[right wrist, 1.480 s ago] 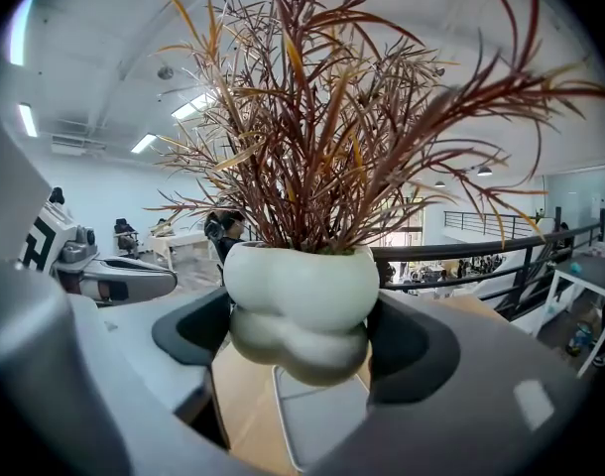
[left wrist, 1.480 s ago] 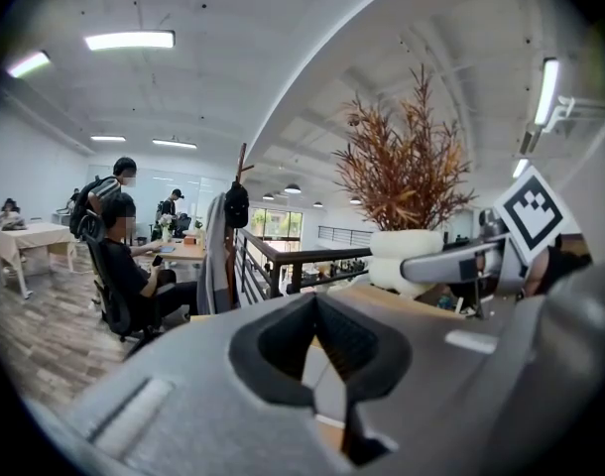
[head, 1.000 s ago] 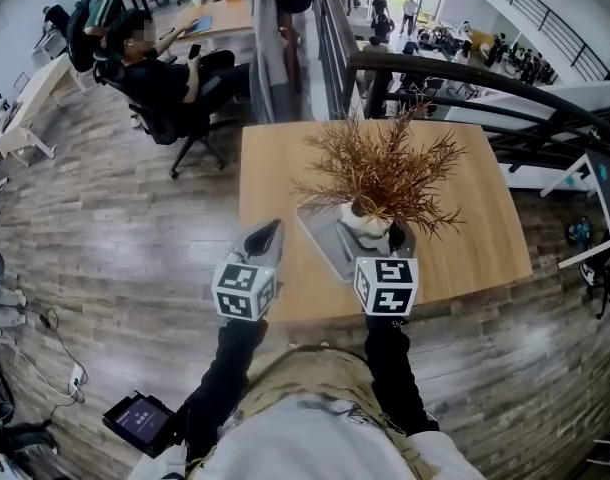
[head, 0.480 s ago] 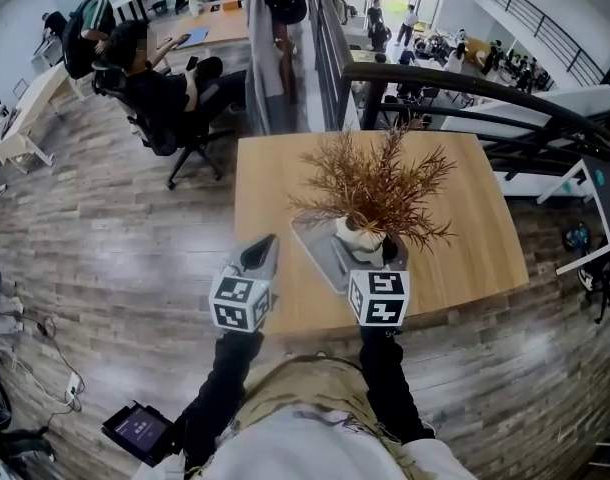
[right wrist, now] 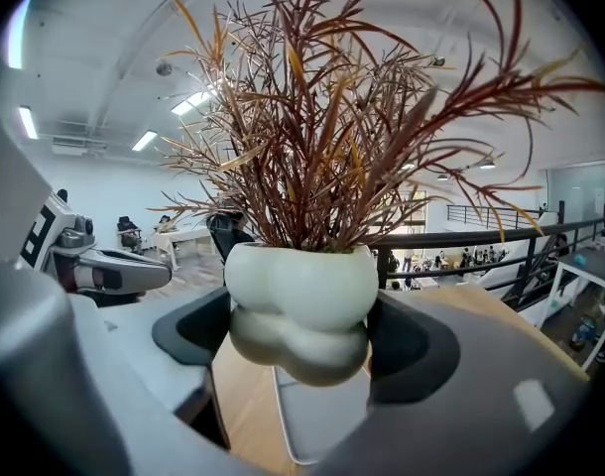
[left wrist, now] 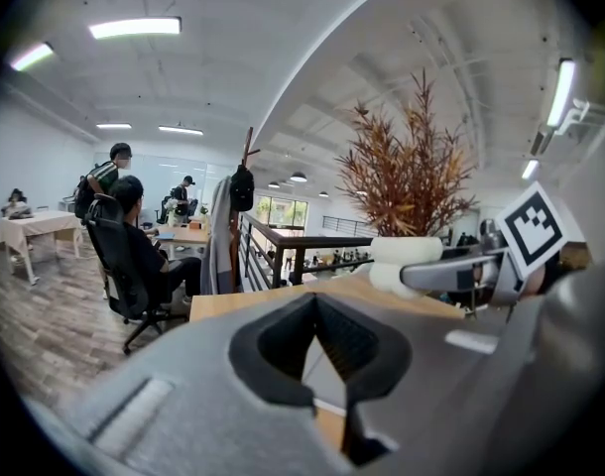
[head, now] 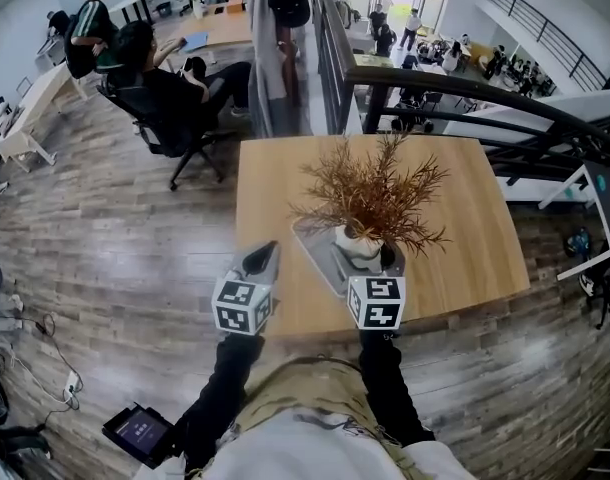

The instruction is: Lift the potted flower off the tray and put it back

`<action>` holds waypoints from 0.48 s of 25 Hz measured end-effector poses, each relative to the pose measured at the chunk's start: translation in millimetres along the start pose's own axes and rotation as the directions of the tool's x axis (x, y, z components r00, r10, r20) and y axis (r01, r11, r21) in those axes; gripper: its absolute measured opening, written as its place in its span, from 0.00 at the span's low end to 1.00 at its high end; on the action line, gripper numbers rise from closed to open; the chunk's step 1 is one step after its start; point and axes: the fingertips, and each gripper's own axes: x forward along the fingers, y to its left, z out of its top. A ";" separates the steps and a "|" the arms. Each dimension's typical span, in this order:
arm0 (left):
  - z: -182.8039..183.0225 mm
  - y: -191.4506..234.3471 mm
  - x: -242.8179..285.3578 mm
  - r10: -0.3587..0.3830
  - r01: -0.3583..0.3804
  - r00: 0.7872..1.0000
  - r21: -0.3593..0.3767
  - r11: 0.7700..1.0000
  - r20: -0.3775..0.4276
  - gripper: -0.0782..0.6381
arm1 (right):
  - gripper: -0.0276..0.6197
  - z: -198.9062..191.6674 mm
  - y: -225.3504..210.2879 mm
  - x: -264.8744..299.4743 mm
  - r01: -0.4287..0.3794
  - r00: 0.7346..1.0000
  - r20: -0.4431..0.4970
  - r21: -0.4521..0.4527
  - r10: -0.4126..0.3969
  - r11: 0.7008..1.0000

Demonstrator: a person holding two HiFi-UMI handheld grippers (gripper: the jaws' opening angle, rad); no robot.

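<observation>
The potted flower (right wrist: 301, 310), a white lumpy pot with dried red-brown fronds, hangs a little above the grey tray (right wrist: 322, 426). My right gripper (right wrist: 301, 337) is shut on it, and both dark pads press on the pot's sides. From the head view the pot (head: 360, 244) is over the tray (head: 318, 248) near the table's front, with the right gripper (head: 377, 258) behind it. My left gripper (head: 264, 258) hovers at the table's front left, apart from the tray. Its jaws meet at the tip with nothing between them (left wrist: 327, 360). The left gripper view shows the pot (left wrist: 407, 259) to its right.
The wooden table (head: 465, 198) ends just in front of me. Behind it runs a dark railing (head: 465, 78). At the far left a person sits in an office chair (head: 175, 103). A small device (head: 135, 428) lies on the plank floor, lower left.
Both grippers and the held pot keep their places relative to the table. Only the head view has shifted slightly, and the people at the back have moved a little.
</observation>
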 end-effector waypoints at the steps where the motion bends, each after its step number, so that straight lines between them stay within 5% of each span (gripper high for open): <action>1: -0.3 0.7 0.6 0.002 -0.002 1.000 0.000 1.000 -0.003 0.11 | 0.72 -1.1 -0.1 1.7 -0.001 1.000 -0.003 -0.001 0.001 1.000; 12: -35.1 -1.3 -1.1 0.023 -0.023 0.999 -0.002 1.000 -0.049 0.11 | 0.72 -46.9 -4.6 11.7 -0.005 0.999 -0.044 0.002 0.005 1.000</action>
